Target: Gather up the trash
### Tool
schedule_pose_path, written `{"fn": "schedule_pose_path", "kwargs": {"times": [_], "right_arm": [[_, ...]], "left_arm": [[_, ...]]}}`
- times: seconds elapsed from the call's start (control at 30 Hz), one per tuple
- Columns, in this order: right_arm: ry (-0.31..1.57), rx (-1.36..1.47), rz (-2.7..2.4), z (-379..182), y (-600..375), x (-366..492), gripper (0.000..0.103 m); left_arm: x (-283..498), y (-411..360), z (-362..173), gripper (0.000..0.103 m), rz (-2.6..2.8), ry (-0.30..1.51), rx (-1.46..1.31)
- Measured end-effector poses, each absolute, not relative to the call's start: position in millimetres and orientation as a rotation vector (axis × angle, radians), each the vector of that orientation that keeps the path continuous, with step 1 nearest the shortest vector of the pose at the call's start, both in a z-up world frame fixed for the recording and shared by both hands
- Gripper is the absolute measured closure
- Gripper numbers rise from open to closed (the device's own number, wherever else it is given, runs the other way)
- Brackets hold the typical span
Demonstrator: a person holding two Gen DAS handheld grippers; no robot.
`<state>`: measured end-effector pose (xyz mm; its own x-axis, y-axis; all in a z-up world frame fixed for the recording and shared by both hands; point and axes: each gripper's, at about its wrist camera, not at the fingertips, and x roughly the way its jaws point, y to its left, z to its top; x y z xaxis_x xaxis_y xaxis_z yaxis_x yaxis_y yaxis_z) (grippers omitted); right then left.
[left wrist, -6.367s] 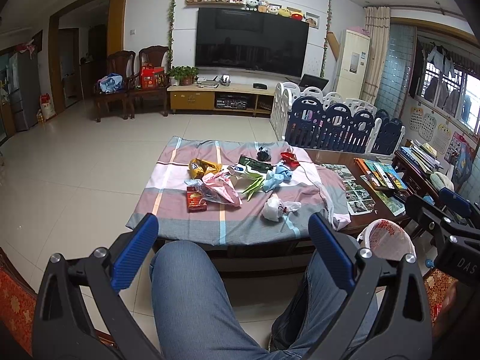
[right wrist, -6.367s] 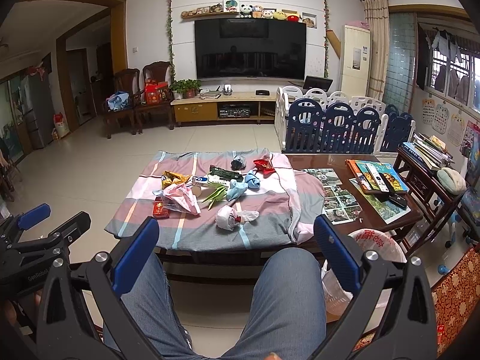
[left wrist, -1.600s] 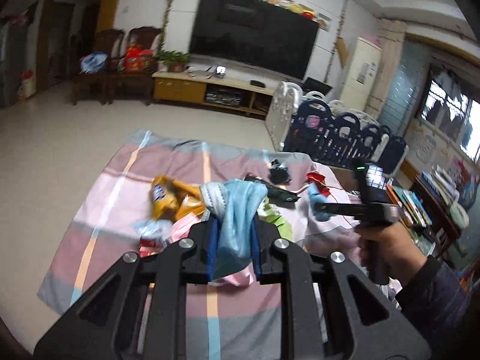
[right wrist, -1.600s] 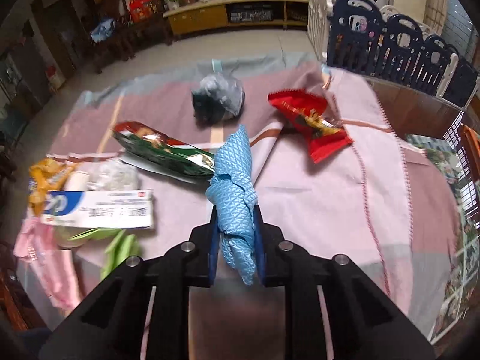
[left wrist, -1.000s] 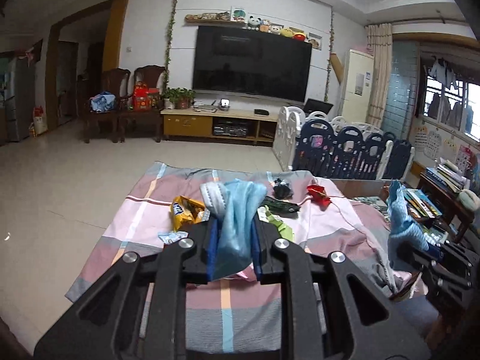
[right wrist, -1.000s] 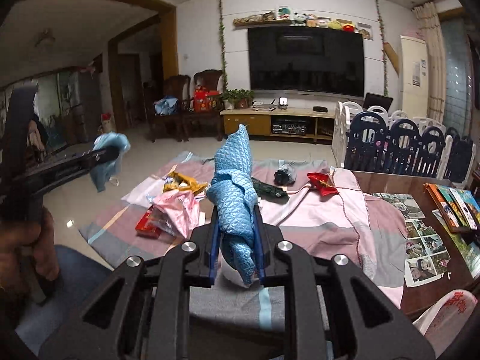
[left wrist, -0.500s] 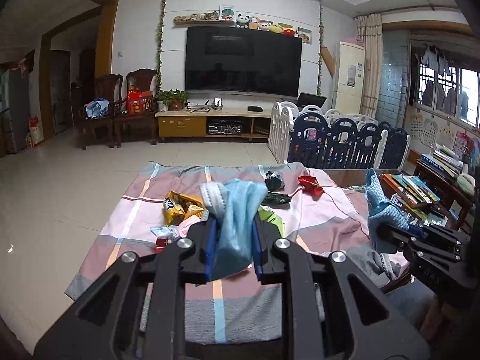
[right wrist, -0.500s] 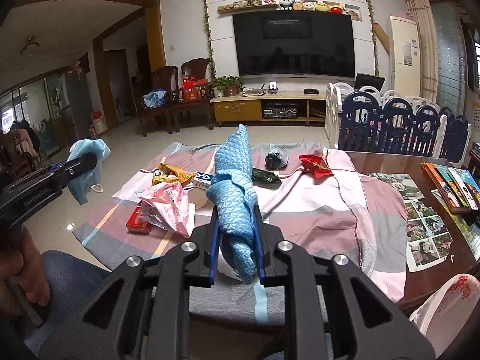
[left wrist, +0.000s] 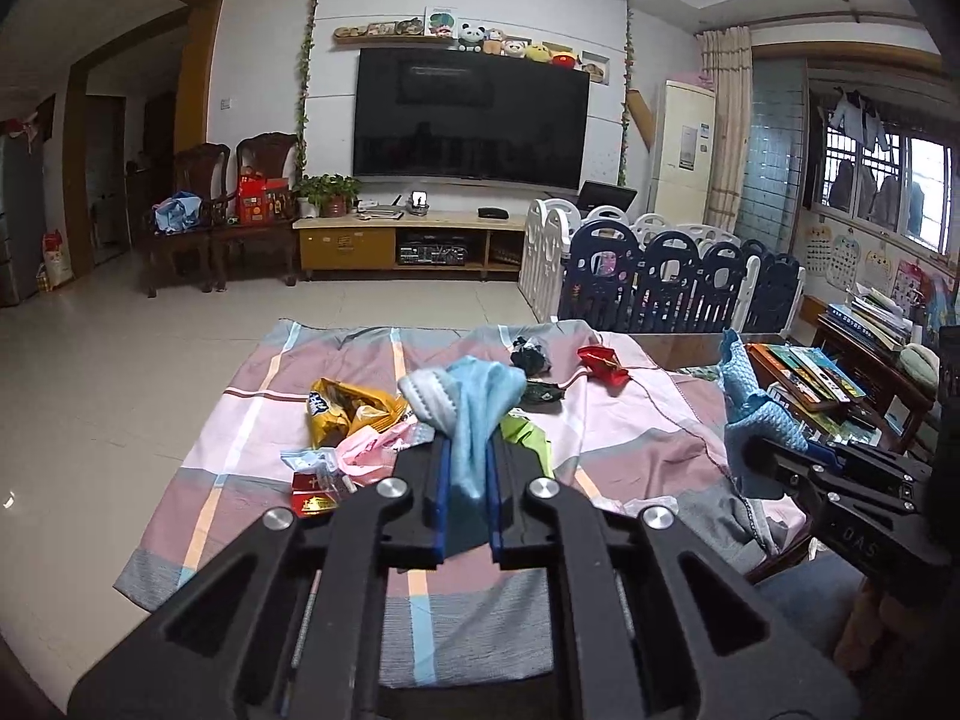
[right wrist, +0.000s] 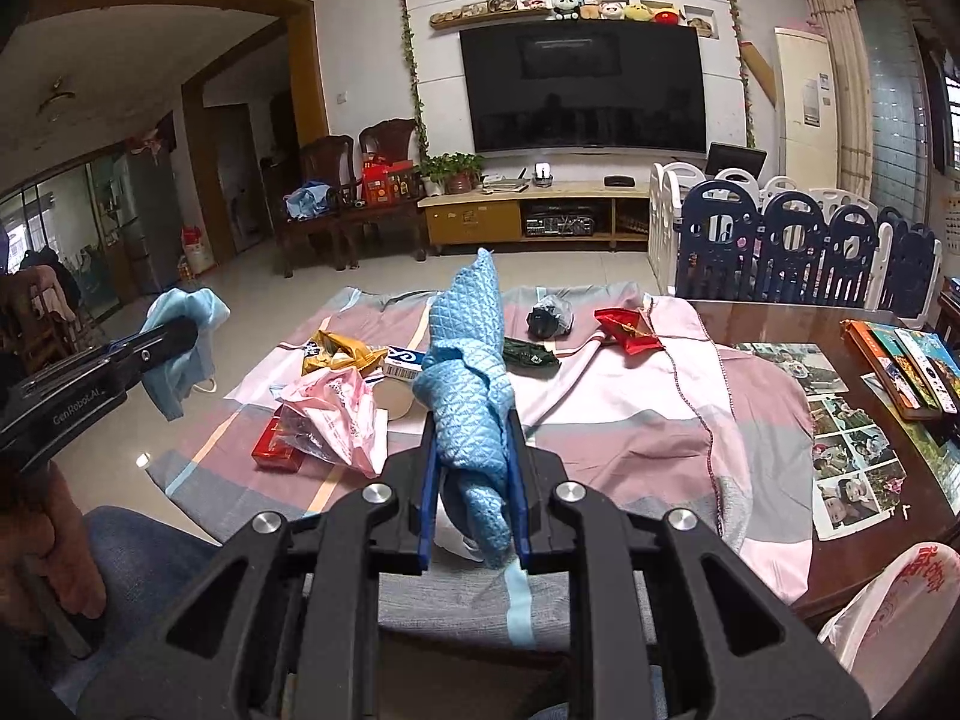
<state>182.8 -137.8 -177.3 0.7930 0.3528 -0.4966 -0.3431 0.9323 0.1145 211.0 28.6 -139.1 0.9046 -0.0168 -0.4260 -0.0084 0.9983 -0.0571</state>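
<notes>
Left gripper (left wrist: 467,483): tilted slightly downward, jaws just tightened on a pale blue cloth (left wrist: 474,414). Right gripper (right wrist: 474,483): likewise tilted, clamped on a quilted blue rag (right wrist: 471,372). Both were above the table (right wrist: 774,324) edge.

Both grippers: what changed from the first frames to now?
Both started empty and open, held over the lap. Now the left gripper is shut on a light blue face mask, its jaws just closed tighter, and the right gripper is shut on a blue quilted cloth, both lifted off the table. The yellow snack bag and red wrapper stayed put.
</notes>
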Motion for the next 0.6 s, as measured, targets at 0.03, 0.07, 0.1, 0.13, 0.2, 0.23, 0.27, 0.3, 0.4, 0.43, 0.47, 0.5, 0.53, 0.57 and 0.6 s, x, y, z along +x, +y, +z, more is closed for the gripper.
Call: {"fn": "schedule_pose_path", "kwargs": {"times": [0.03, 0.07, 0.1, 0.13, 0.2, 0.23, 0.27, 0.3, 0.4, 0.43, 0.47, 0.5, 0.53, 0.57, 0.6], "right_arm": [[0.538, 0.019, 0.375, -177, -138, 183, 0.083], [0.537, 0.023, 0.374, -177, -138, 183, 0.083], [0.533, 0.034, 0.375, -176, -140, 182, 0.083], [0.527, 0.050, 0.377, -175, -143, 181, 0.083], [0.513, 0.116, 0.376, -167, -161, 178, 0.083], [0.514, 0.148, 0.367, -164, -172, 177, 0.083], [0.513, 0.174, 0.343, -161, -188, 173, 0.083], [0.507, 0.180, 0.316, -158, -202, 169, 0.083], [0.495, 0.146, 0.183, -154, -253, 153, 0.082], [0.500, 0.131, 0.133, -155, -269, 148, 0.082], [0.512, 0.120, 0.076, -159, -291, 141, 0.082], [0.530, 0.112, 0.024, -164, -310, 134, 0.082], [0.544, 0.108, -0.014, -169, -325, 129, 0.081], [0.560, 0.103, -0.062, -176, -343, 121, 0.080], [0.576, 0.096, -0.099, -184, -359, 113, 0.079]], "left_arm": [[211, 28, -139, 0.092, -0.007, 0.440, -0.059], [211, 28, -140, 0.092, -0.009, 0.440, -0.059], [210, 28, -140, 0.093, -0.010, 0.440, -0.058], [210, 28, -140, 0.093, -0.009, 0.439, -0.056], [210, 28, -140, 0.093, -0.009, 0.439, -0.056], [210, 28, -140, 0.093, -0.010, 0.439, -0.056], [210, 27, -140, 0.093, -0.010, 0.439, -0.058], [210, 27, -140, 0.093, -0.009, 0.439, -0.058], [210, 27, -140, 0.093, -0.013, 0.442, -0.064], [210, 27, -141, 0.093, -0.015, 0.442, -0.065], [210, 29, -141, 0.093, -0.018, 0.444, -0.065], [211, 29, -141, 0.093, -0.021, 0.445, -0.065], [211, 29, -141, 0.093, -0.025, 0.447, -0.065], [212, 28, -141, 0.093, -0.028, 0.450, -0.064], [213, 27, -141, 0.093, -0.030, 0.453, -0.061]]}}
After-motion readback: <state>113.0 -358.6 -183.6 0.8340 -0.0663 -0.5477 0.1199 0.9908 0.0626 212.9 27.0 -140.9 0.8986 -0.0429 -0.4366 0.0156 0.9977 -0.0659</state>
